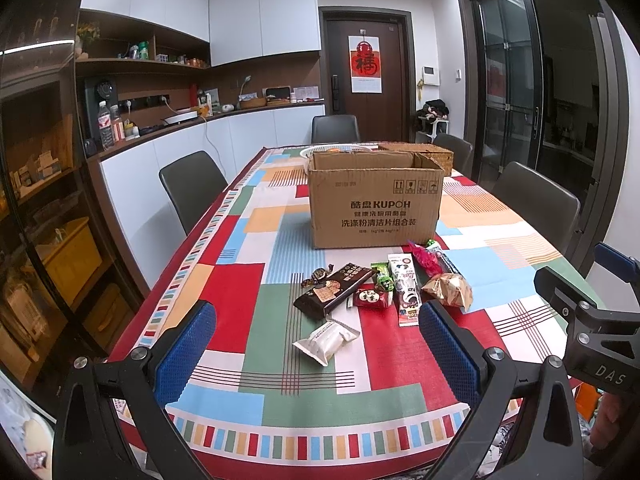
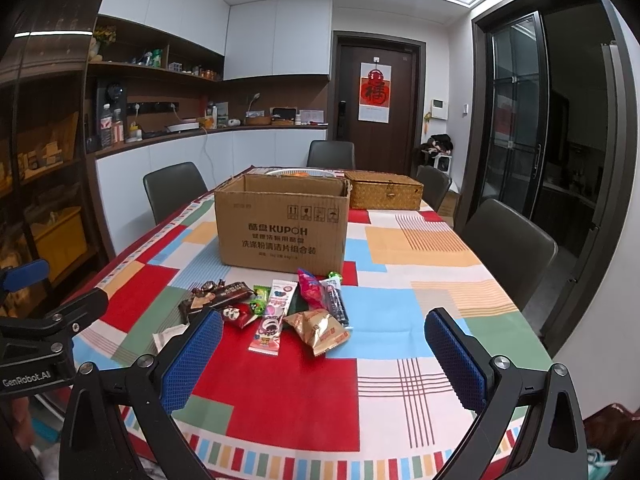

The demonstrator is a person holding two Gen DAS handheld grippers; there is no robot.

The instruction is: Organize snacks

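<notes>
- My left gripper [image 1: 316,344] and right gripper [image 2: 324,356]: both spread wide, holding nothing.
- Gold packet [image 2: 318,330]: light, crinkly, slippery; I'd pinch mid-body.
- Cardboard box [image 2: 280,224] open behind.

A dining table [image 1: 248,248] carries everything, covered by a cloth of red, green, blue, orange and white blocks with a striped border. Towards its middle stands an open cardboard box [image 1: 376,200] printed with dark lettering. Behind the box sit a woven basket with a lid [image 2: 384,195] and a white round basket [image 2: 300,173], both near the far end. In front of the box lies a loose cluster of snack packets: a dark chocolate wrapper [image 1: 334,289], a long white and pink packet [image 1: 406,288], a gold foil bag [image 1: 448,290] and a pink packet [image 2: 310,286]. A white pouch [image 1: 326,340] lies apart, nearer the front edge.
</notes>
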